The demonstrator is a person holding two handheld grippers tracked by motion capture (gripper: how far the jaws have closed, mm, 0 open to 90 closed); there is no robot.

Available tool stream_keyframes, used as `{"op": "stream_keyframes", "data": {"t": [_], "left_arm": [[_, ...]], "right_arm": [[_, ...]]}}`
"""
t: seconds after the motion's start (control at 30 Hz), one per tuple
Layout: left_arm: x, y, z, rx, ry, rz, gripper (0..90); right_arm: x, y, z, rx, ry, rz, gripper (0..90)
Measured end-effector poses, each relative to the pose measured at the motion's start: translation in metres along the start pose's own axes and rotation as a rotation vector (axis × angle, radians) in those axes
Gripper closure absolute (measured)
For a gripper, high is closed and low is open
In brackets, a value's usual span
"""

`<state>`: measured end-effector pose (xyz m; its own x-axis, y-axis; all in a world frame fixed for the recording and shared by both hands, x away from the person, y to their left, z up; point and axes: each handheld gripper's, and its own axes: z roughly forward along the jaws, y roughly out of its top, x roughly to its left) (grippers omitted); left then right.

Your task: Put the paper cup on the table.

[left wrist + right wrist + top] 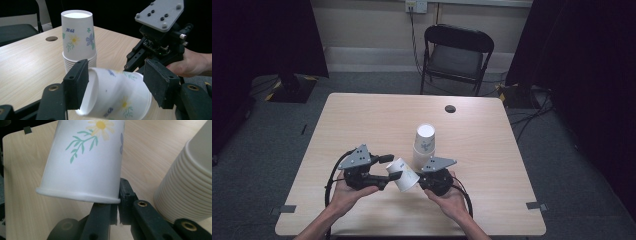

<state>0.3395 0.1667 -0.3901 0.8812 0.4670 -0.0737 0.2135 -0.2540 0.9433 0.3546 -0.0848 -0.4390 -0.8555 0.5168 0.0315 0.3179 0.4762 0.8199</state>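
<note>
— While it lies tilted on its side above the near middle of the table (377, 115), who has the single paper cup (403, 175)?

— Both claws. The left gripper (388, 167) has its two black pads on opposite sides of the cup's wall; in the left gripper view the cup (117, 96) sits squeezed between them, its side visibly dented.

— How far apart are those jaws?

— Only as wide as the pressed cup lets them be, pads hard against the paper.

— And the right gripper (424, 176)?

— Its jaws are drawn almost together. In the right gripper view the cup's rolled rim (77, 196) sits right over their tips, so they seem to pinch the rim edge, though the contact itself is hidden behind the cup.

— What's nearby?

— The stack of cups (424, 145) stands upside down just behind the right claw, flower print on the top one; the right gripper view shows its ribbed rims (185, 192) close beside the jaws. Farther back there's a round hole (450, 108) in the tabletop, and a folding chair (457, 52) beyond the far edge.
</note>
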Motion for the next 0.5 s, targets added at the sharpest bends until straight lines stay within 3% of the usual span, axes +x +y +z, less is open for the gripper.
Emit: {"op": "stream_keyframes", "data": {"t": [0.17, 0.27, 0.5], "left_arm": [[-0.0030, -0.0014, 0.0022, 0.017, -0.018, 0.046, 33.6], [-0.0034, -0.0013, 0.0031, 0.055, -0.019, 0.092, 30.8], [-0.0030, -0.0030, 0.0044, 0.061, -0.022, 0.107, 29.4]], "right_arm": [[0.0016, 0.0013, 0.0052, 0.033, 0.022, 0.001, 87.6], [0.0029, 0.0024, 0.0053, 0.027, 0.023, -0.003, 87.6], [0.0030, 0.0019, 0.0103, 0.081, 0.044, 0.005, 87.6]]}}
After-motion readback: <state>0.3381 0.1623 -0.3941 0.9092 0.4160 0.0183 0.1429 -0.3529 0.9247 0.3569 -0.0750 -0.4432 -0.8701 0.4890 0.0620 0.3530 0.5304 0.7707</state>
